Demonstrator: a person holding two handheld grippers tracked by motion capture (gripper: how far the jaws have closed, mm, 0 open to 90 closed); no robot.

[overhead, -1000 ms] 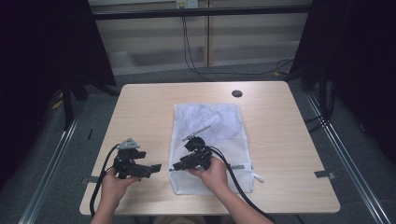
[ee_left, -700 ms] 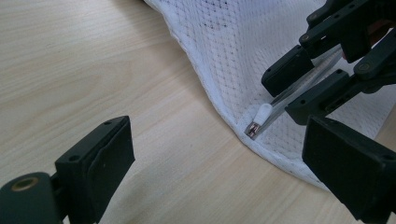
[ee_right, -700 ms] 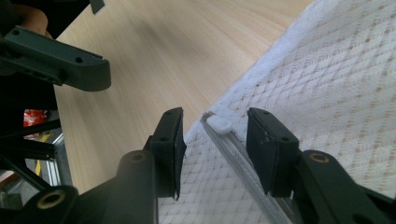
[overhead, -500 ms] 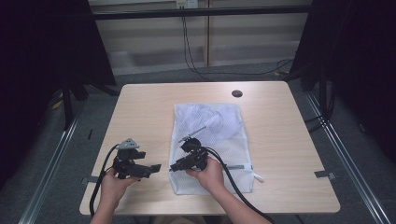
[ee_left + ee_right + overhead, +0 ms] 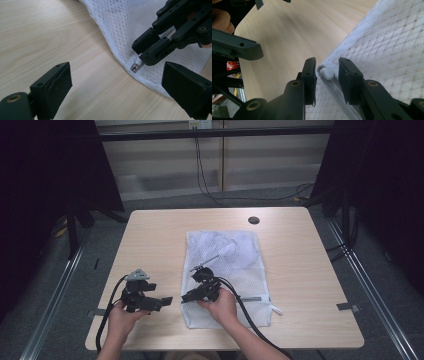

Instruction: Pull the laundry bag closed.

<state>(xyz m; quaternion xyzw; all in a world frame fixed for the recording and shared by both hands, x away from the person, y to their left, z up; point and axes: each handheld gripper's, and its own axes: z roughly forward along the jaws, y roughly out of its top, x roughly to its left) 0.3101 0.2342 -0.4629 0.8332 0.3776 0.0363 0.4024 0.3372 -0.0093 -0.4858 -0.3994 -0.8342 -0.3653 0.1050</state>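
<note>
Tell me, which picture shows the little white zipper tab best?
The right gripper view: the zipper tab lies close up between the closing jaws, untouched. The left gripper view shows it smaller, partly hidden; from the high view it cannot be made out.

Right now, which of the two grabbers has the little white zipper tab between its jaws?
The right gripper, on the white mesh bag. Its jaws have just been closing around the zipper tab. The left gripper waits over bare table.

White mesh laundry bag (image 5: 227, 270) lying flat near the centre of the high view, long axis running toward the top of the frame, a pale item faintly visible inside its upper part. Small white zipper pull (image 5: 327, 73) with a metal end, at the bag's lower left corner, resting on the zipper line along the hem.
</note>
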